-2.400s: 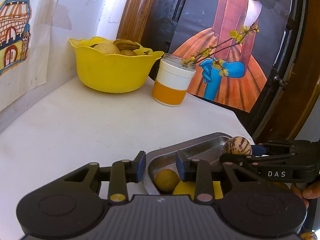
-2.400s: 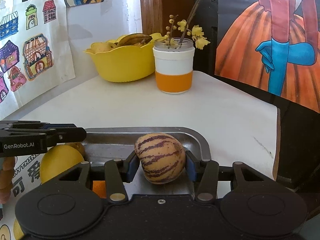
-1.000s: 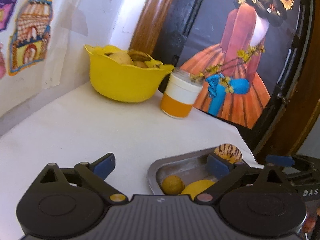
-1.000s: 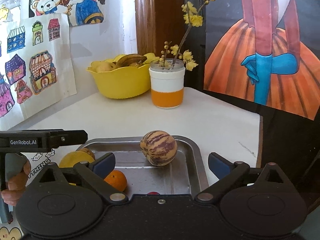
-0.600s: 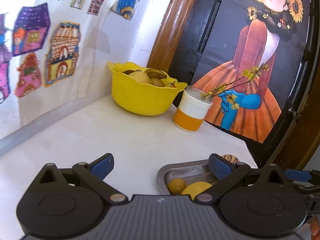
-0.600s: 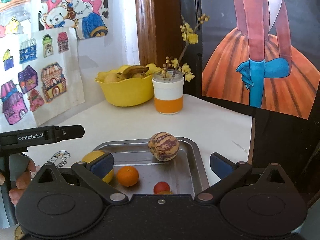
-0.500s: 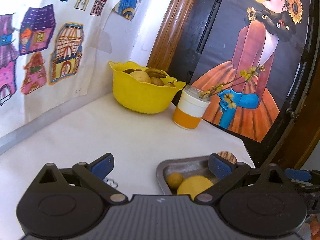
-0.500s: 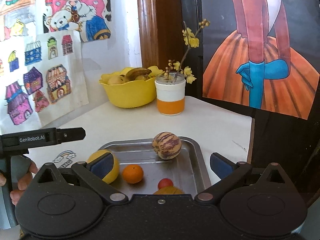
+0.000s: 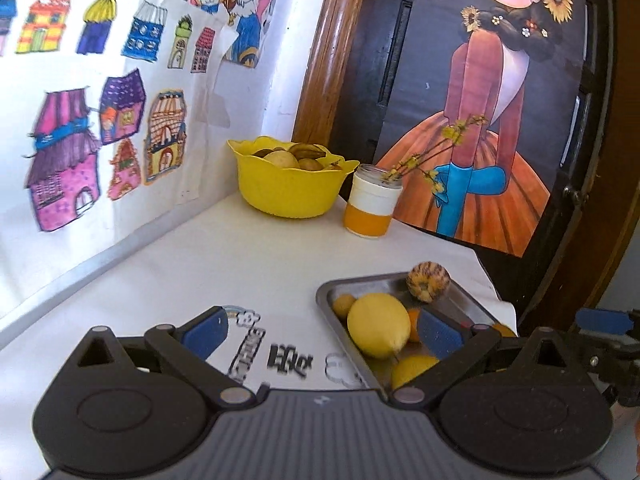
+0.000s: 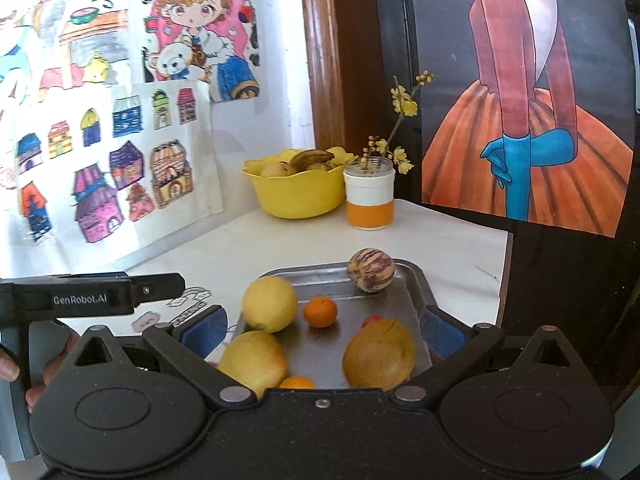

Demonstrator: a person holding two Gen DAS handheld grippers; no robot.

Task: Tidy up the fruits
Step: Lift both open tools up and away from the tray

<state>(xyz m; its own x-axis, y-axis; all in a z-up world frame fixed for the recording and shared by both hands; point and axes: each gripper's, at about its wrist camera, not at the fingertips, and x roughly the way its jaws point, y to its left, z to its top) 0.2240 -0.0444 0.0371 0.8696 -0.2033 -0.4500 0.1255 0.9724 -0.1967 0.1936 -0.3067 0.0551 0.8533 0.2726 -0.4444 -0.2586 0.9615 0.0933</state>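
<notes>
1. Fruits lie in the steel tray (image 10: 416, 280) on the white table (image 10: 448, 236), near me. Nearest in the right wrist view: two large yellow-brown fruits (image 10: 378, 354), one at the near left and one at the near right, with an orange tip showing between them at the near edge.

2. My right gripper (image 10: 322, 330) hovers above the tray's near end. Jaws spread wide, nothing between the pads. My left gripper (image 9: 320, 330) hangs over the tray's left rim and the bare table beside it, likewise wide open and empty.

3. Mid-tray: a lemon-yellow fruit (image 10: 270, 304) at left, a small orange (image 10: 320, 312) just right of it, and a red fruit (image 10: 370, 320) mostly hidden behind the near-right one.

4. Far end of tray: the striped melon (image 10: 370, 270), standing free, close to the far rim; whether it touches the rim I cannot tell.

5. Farther off, well apart from the tray: the yellow bowl (image 10: 296, 196) in the far corner, already holding fruit, and just right of it an orange-and-white jar (image 10: 370, 202) with a flowering twig.

6. Judgement: I am between picks, with nothing in hand. Either the tray or the bowl may be the destination; I cannot tell which.

7. Next move calls for choosing one fruit, lowering open jaws astride it, and closing gently. Round fruits may roll on the steel.
</notes>
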